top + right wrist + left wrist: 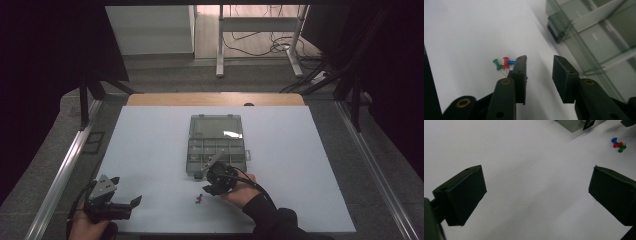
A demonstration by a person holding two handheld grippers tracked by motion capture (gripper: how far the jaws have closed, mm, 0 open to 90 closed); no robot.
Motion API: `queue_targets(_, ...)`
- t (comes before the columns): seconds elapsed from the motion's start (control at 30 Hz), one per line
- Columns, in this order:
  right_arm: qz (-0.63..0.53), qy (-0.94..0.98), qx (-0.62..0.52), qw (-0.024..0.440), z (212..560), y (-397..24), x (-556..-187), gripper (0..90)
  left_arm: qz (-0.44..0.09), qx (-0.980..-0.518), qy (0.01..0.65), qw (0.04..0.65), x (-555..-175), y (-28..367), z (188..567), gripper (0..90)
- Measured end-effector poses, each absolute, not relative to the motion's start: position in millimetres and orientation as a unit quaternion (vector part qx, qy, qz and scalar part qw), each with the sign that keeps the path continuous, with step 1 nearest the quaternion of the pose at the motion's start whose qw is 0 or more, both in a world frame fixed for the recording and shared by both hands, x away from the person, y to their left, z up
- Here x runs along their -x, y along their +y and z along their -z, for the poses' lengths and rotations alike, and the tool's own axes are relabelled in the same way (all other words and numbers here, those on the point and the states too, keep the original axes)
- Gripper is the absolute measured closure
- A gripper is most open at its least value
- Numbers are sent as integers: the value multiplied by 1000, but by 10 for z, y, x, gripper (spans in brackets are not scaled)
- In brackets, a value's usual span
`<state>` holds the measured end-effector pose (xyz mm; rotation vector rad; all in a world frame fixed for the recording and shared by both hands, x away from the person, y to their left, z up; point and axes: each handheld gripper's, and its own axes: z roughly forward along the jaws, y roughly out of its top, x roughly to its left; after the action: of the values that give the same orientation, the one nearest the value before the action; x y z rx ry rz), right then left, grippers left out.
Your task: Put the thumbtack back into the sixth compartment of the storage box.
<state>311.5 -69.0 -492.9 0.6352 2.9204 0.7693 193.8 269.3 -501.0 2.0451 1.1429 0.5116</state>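
Note:
Three pushpins lie close together on the white mat near its front edge: green [497, 63], red [505, 62] and blue [511, 62]; the same cluster [200, 200] also appears as small coloured pins [618, 144] far off. My right gripper [207, 188] [539, 58] hovers just right of them, its jaws a narrow gap apart with nothing between; its left finger [520, 72] partly hides the blue pin. A clear compartment box [217, 145] [599, 37] lies open just beyond. My left gripper [126, 191] [537, 167] rests wide open over bare mat at the front left.
The white mat [150, 150] covers the table, with a wooden edge [215, 98] at the back. Metal rails [65, 170] run along both sides. The box's lid [216, 126] lies flat behind its compartments. A box corner [574, 125] shows at the top of the left gripper view.

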Motion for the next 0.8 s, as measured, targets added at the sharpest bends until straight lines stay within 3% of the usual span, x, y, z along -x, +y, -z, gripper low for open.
queue_targets(0.8, -221, 963, -154, 12, 5113, -375, -3073, 732, -199, -798, 438, 364, -1932, 2694, 5008, 17)
